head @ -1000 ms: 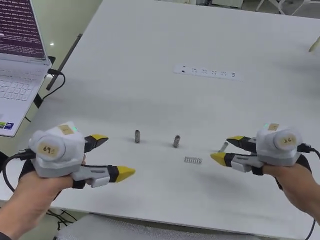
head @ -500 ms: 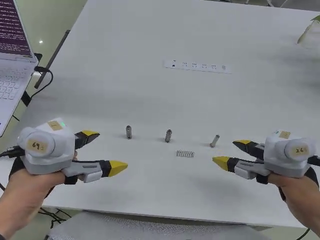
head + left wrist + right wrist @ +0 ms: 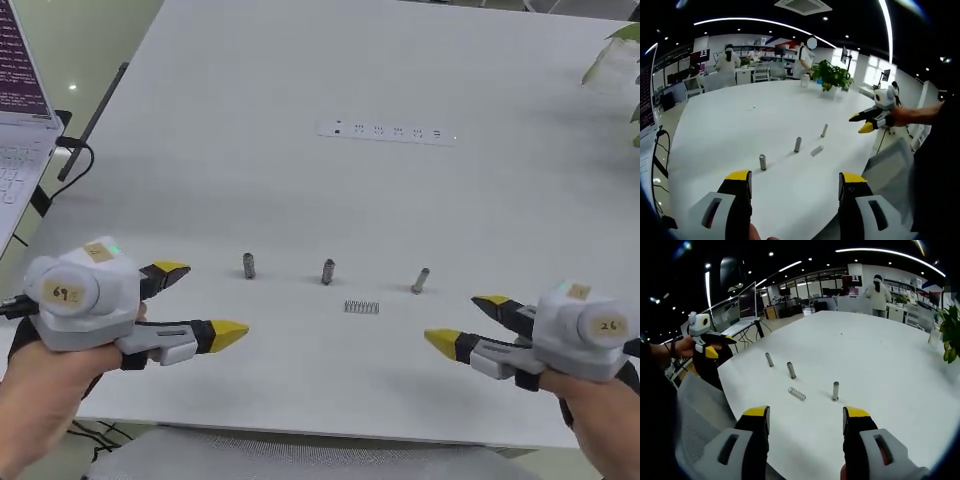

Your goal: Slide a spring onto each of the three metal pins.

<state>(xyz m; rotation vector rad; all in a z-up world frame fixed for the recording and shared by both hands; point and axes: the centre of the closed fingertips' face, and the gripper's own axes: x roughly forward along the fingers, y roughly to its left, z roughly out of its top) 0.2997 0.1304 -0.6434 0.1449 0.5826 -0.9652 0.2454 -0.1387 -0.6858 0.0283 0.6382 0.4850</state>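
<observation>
Three short metal pins stand in a row on the white table (image 3: 300,80). The left pin (image 3: 248,265) and the middle pin (image 3: 328,271) each look ribbed, as if a spring sits on them. The right pin (image 3: 421,280) is bare and leans slightly. A loose spring (image 3: 361,307) lies flat just in front of the row. My left gripper (image 3: 205,300) is open and empty, near the front edge and left of the pins. Open and empty too, my right gripper (image 3: 462,320) hovers right of the bare pin (image 3: 835,390) and the spring (image 3: 797,393).
A white power strip (image 3: 387,132) lies further back on the table. A laptop (image 3: 15,90) stands off the left edge, with a black cable (image 3: 75,165) beside it. A potted plant (image 3: 615,60) stands at the far right. People stand in the room beyond.
My right gripper has drawn back from the bare pin toward the near right edge, still open. The head camera has shifted. The pins and the loose spring lie as before.
</observation>
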